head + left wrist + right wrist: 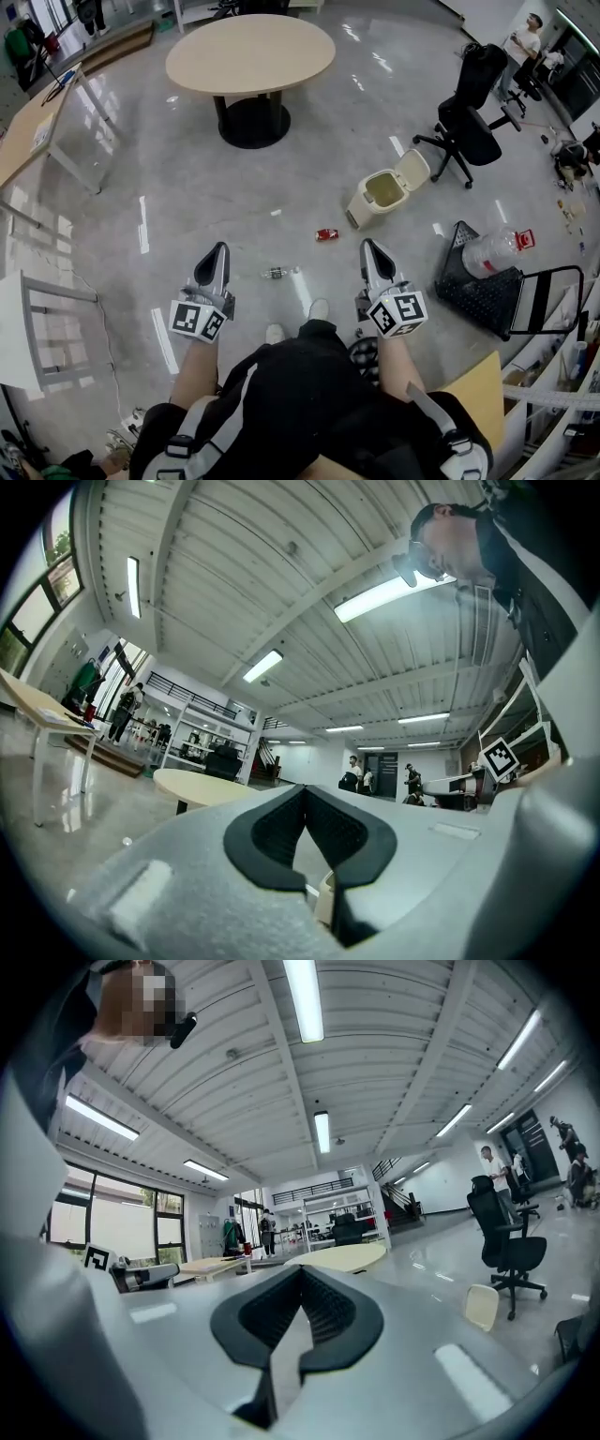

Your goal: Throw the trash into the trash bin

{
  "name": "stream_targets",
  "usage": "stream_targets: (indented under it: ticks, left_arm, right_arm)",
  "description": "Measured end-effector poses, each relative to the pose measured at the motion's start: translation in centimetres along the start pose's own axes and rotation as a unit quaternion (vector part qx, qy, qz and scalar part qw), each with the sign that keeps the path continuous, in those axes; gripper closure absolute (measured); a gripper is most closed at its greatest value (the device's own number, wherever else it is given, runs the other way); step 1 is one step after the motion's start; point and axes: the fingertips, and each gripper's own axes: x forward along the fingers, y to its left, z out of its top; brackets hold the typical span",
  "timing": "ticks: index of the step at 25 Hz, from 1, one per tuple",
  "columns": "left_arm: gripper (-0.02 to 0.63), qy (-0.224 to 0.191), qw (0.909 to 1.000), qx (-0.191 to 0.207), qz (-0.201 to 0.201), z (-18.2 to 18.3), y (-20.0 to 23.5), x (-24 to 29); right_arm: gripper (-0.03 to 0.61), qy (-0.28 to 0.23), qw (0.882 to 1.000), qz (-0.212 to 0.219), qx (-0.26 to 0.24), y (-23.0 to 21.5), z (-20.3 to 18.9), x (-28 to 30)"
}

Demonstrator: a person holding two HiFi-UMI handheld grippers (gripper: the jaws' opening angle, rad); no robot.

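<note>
Left gripper (221, 248): jaws pressed together, empty, held level above the floor (187, 187). Right gripper (367, 245): jaws likewise pressed together, nothing between them. Trash: one small clear piece (275, 273) on the floor between the two grippers, one red piece (326, 234) just ahead and inward of the right gripper. The cream trash bin (384, 190), lid open, stands beyond the right gripper, past the red piece.

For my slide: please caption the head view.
Left gripper and right gripper, shut and empty, point toward a red piece of trash and an open trash bin.
</note>
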Motion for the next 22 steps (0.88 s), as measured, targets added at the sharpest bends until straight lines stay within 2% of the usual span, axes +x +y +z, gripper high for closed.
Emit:
stream_targets:
  ticks: [6,13,18,22]
  left_arm:
    - [0.614,0.012,0.9999,0.005,-0.002,-1.0,0.4,4.0]
    - [0.614,-0.002,0.9994,0.001,0.034,-1.6,1.0,11.7]
    - [0.614,0.000,0.9999,0.005,0.015,-2.3,-0.5,19.3]
    - [0.614,-0.006,0.9999,0.002,0.016,-3.0,-1.4,24.3]
  right_arm:
    - [0.572,0.013,1.000,0.006,0.017,-3.6,-1.2,3.9]
    - [0.572,0.001,0.999,0.031,0.015,-10.9,0.6,10.6]
    - [0.572,-0.006,0.999,0.038,0.005,-16.6,2.3,14.7]
    - [0.572,0.000,0.999,0.039,0.010,-20.4,2.5,17.1]
